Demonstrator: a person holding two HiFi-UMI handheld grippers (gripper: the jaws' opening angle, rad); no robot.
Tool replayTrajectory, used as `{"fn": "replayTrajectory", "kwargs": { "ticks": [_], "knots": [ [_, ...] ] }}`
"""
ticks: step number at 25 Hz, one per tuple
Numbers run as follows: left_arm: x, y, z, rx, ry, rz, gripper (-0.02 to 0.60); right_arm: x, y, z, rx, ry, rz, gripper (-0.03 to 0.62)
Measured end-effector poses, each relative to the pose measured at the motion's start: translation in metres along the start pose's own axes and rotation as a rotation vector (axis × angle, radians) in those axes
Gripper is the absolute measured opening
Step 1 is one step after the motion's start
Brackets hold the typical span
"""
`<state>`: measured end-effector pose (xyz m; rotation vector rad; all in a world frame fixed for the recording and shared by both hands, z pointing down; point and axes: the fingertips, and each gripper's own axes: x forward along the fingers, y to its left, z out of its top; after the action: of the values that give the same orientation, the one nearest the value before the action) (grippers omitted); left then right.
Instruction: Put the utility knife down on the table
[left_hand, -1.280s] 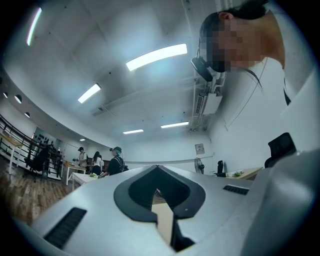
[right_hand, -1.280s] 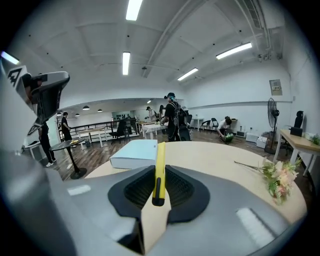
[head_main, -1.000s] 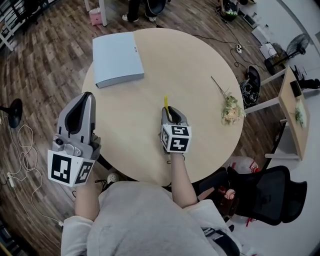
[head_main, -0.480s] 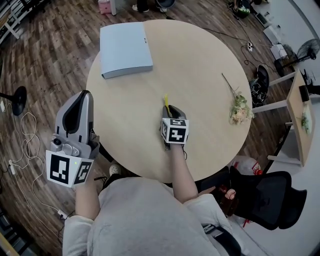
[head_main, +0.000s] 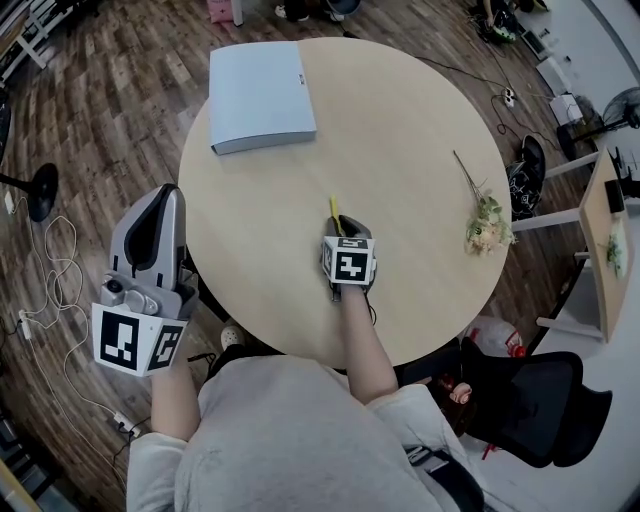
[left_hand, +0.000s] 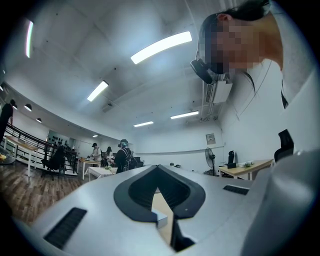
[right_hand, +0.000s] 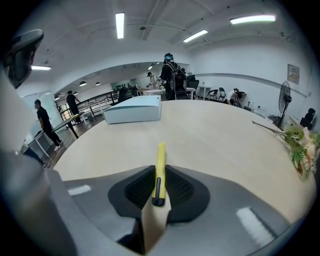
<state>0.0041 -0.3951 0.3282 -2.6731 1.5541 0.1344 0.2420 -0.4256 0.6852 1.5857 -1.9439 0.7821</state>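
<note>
Round pale tabletop (head_main: 420, 140) over plank floor (head_main: 90, 110). A closed blue box (head_main: 260, 95) lies at its far-left edge. My right gripper (head_main: 340, 224) clamps the yellow utility knife (head_main: 333, 207) over the tabletop's near-centre. My left gripper (head_main: 172, 195) is closed and empty, off the left edge.

hand-held grippers (head_main: 172, 190) (head_main: 345, 220): 2 | utility knife (head_main: 333, 207): 1 | table (head_main: 400, 150): 1 | flower sprig (head_main: 487, 218): 1 | blue folder (head_main: 262, 95), maybe box: 1

The knife (right_hand: 160, 157) is slim and yellow, with a dark slider at its rear end. It is clamped edge-up between the jaws of the right claw (right_hand: 159, 175). Its rear lies inside the jaws and its front sticks straight out past the claw's tips, low over the table (right_hand: 215, 135).
</note>
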Motion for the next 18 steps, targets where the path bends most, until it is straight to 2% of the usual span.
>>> {"fn": "replayTrajectory", "kwargs": {
  "ticks": [18],
  "knots": [
    [-0.0091, 0.0071, 0.0039, 0.013, -0.003, 0.023, 0.006, 0.0091, 0.0048, -0.0017, -0.027, 0.024, -0.012, 0.076]
  ]
}}
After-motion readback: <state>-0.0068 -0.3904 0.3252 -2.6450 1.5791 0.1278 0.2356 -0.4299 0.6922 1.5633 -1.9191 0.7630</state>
